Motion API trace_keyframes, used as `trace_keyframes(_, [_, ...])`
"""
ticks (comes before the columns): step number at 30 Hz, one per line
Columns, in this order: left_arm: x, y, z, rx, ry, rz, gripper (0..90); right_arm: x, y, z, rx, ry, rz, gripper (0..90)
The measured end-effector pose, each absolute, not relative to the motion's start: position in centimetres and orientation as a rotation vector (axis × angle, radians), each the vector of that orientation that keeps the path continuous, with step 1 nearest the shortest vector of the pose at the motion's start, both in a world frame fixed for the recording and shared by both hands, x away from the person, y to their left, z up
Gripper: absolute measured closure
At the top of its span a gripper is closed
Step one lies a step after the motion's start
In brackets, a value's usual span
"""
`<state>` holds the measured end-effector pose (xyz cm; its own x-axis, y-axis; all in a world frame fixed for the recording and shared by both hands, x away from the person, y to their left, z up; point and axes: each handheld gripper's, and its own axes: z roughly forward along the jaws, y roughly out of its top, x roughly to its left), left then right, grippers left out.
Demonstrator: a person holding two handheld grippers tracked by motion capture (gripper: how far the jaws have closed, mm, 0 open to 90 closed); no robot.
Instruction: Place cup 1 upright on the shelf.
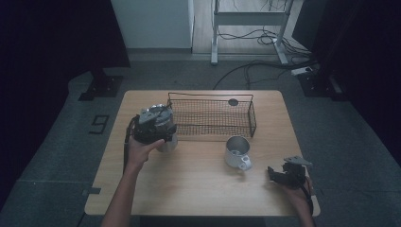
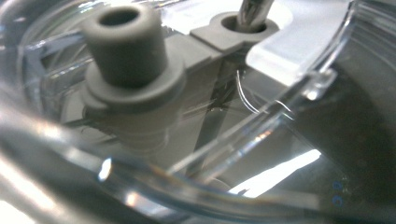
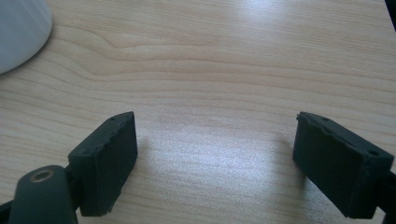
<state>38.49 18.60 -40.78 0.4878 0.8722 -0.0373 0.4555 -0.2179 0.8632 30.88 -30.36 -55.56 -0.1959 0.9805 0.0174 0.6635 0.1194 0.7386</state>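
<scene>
Right now your left gripper (image 1: 158, 132) grasps a clear plastic lidded container with a grey spout (image 2: 126, 46), its lid pressed against the camera, just left of the black wire basket (image 1: 250, 111). Your right gripper (image 3: 215, 158) rests released on the light wooden table (image 3: 224, 60), well apart from it.

High view dim and bluish, black at both sides, soft throughout; left gripper view pressed close on clear plastic (image 2: 289, 112), heavily blurred with white glare streaks; right gripper view bright, a pale sheen on the wooden table (image 3: 224, 140), faint shadows beside each jaw.
</scene>
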Motion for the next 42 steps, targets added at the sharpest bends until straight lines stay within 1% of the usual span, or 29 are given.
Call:
trace_keyframes(30, [40.4,17.2,-39.0,1.828,1.084,0.586,3.9,30.9,-30.4,-55.5,1.587,1.920,0.860,14.4])
trace_keyframes(42, [41.5,17.2,-38.8,1.825,1.104,0.586,4.0,30.8,-30.4,-55.6,1.587,1.914,0.861,14.8])
